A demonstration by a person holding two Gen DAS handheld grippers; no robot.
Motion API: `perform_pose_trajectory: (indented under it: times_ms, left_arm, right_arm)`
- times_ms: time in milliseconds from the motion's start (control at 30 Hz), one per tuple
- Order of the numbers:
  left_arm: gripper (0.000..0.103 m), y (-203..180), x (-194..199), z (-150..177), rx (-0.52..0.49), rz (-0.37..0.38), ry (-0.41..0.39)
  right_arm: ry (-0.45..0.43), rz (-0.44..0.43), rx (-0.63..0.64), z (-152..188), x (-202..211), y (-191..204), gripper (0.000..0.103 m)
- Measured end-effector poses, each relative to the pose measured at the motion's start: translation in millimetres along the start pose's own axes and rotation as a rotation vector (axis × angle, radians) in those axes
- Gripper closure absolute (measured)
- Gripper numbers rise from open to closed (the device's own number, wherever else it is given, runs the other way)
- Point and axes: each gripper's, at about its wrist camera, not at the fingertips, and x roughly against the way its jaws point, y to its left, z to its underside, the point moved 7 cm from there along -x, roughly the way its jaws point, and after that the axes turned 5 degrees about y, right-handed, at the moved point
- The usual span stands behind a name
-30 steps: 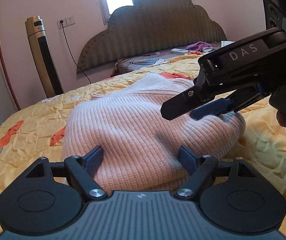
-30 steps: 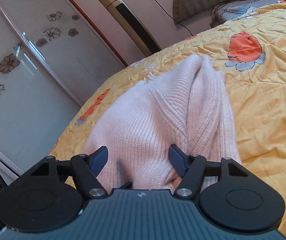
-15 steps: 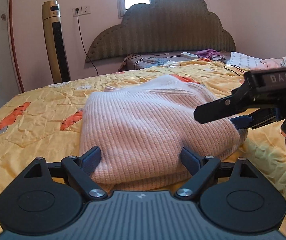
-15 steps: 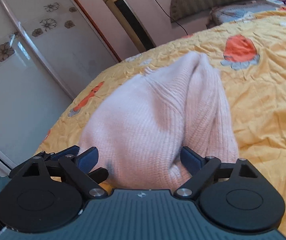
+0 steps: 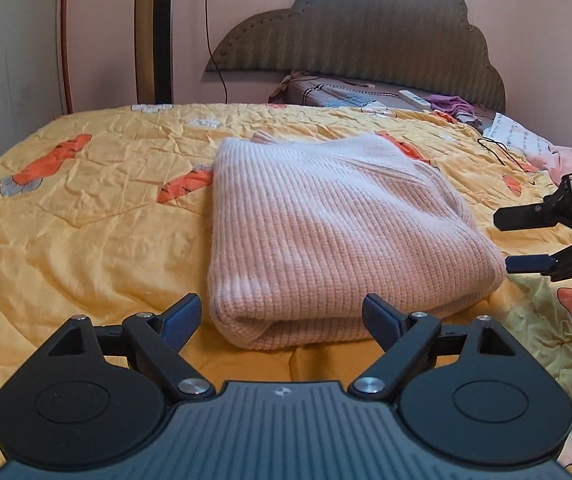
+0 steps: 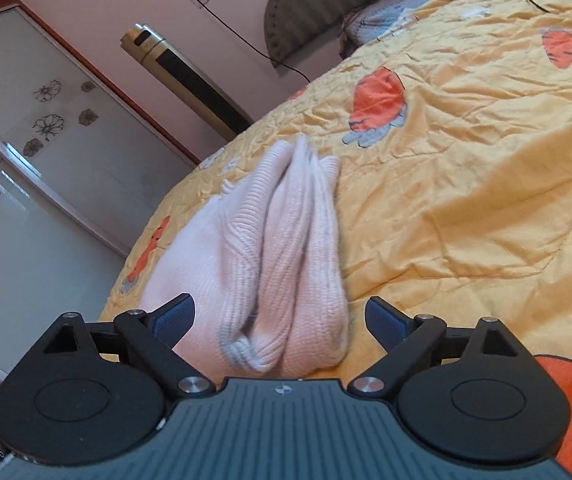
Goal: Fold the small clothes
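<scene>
The folded pink sweater lies on the yellow carrot-print quilt near the bed's foot edge, the left gripper wide open and empty before its near fold, the right gripper, jaws just opened wide, holding nothing beside it

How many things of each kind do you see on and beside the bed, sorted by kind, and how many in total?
Folded pink sweater: 1
Yellow bedspread: 1
Remote control: 1
Purple cloth: 1
Tower fan: 1
Hand-held tool: 2, left tool and right tool, both open and off the sweater
Total: 7
</scene>
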Motion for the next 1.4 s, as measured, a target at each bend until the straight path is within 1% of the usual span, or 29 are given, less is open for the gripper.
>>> perform_pose_trajectory:
  times_ms: [67, 167, 300, 367, 433, 500, 533, 600, 700, 733, 767, 800, 833, 867, 900, 967, 1033, 1133, 1200, 1233, 1267, 1300, 1333, 1367, 1400]
  left_arm:
    - [0.015, 1, -6, 0, 0.017, 0.000, 0.029]
    - [0.015, 1, -12, 0, 0.040, 0.020, 0.059]
    - [0.015, 3, -18, 0, 0.080, 0.038, 0.087]
    - [0.015, 7, -22, -2, 0.146, 0.083, 0.112]
    - [0.015, 15, -26, -4, 0.256, 0.153, 0.141]
    - [0.015, 23, -34, -6, 0.344, 0.207, 0.174]
    - [0.015, 25, -40, -5, 0.365, 0.224, 0.196]
    - [0.016, 25, -46, -7, 0.356, 0.216, 0.194]
    - [0.027, 20, -48, -10, 0.339, 0.175, 0.202]
    - [0.038, 21, -46, -11, 0.345, 0.169, 0.200]
    - [0.045, 22, -43, -12, 0.346, 0.165, 0.195]
    - [0.055, 23, -39, -13, 0.343, 0.163, 0.187]
    - [0.063, 24, -35, -14, 0.341, 0.166, 0.182]
    - [0.066, 25, -32, -14, 0.338, 0.168, 0.181]
    - [0.070, 25, -29, -15, 0.331, 0.169, 0.179]
    - [0.075, 25, -19, -17, 0.310, 0.163, 0.165]
    - [0.077, 23, -9, -18, 0.281, 0.160, 0.153]
    - [0.077, 24, 0, -14, 0.247, 0.164, 0.142]
    - [0.072, 25, -9, -5, 0.232, 0.168, 0.161]
    - [0.063, 27, -13, 0, 0.234, 0.167, 0.164]
    - [0.058, 30, -12, 2, 0.254, 0.164, 0.158]
    - [0.048, 34, -7, 4, 0.277, 0.174, 0.151]
    - [0.043, 37, 1, 4, 0.281, 0.175, 0.141]
    - [0.043, 42, 11, 2, 0.272, 0.159, 0.120]
    - [0.043, 46, 24, 0, 0.252, 0.129, 0.083]
  right_arm:
    - [0.039, 0.025, -0.019, -1, -13, -10, 0.010]
    - [0.105, 0.016, -0.051, 1, -32, -14, 0.010]
    - [0.119, -0.025, -0.061, 0, -46, -8, 0.001]
    - [0.123, -0.038, -0.070, 0, -51, -6, 0.001]
    - [0.129, -0.038, -0.037, 2, -55, 1, 0.001]
    - [0.134, -0.029, 0.005, 3, -58, 6, 0.001]
    - [0.139, -0.027, 0.025, 3, -60, 9, 0.001]
    - [0.145, -0.026, 0.061, 5, -64, 15, 0.003]
    - [0.152, -0.002, 0.118, 7, -68, 21, 0.005]
    - [0.154, 0.009, 0.131, 7, -67, 22, 0.006]
    - [0.160, 0.017, 0.140, 8, -67, 24, 0.009]
    - [0.165, 0.025, 0.146, 7, -67, 24, 0.017]
    - [0.172, 0.022, 0.139, 8, -66, 25, 0.022]
    - [0.182, 0.007, 0.126, 10, -65, 25, 0.030]
    - [0.183, -0.005, 0.116, 11, -63, 24, 0.033]
    - [0.179, -0.020, 0.106, 13, -61, 24, 0.035]
    - [0.177, -0.045, 0.105, 16, -54, 29, 0.037]
    - [0.176, -0.089, 0.105, 20, -40, 39, 0.041]
    - [0.185, -0.110, 0.100, 24, -35, 40, 0.042]
    - [0.194, -0.109, 0.095, 26, -36, 36, 0.042]
    - [0.201, -0.095, 0.091, 28, -40, 30, 0.042]
    - [0.205, -0.091, 0.076, 29, -44, 24, 0.038]
    - [0.209, -0.109, 0.044, 28, -45, 20, 0.035]
    - [0.213, -0.129, 0.005, 25, -44, 17, 0.032]
    - [0.214, -0.124, -0.013, 21, -41, 17, 0.029]
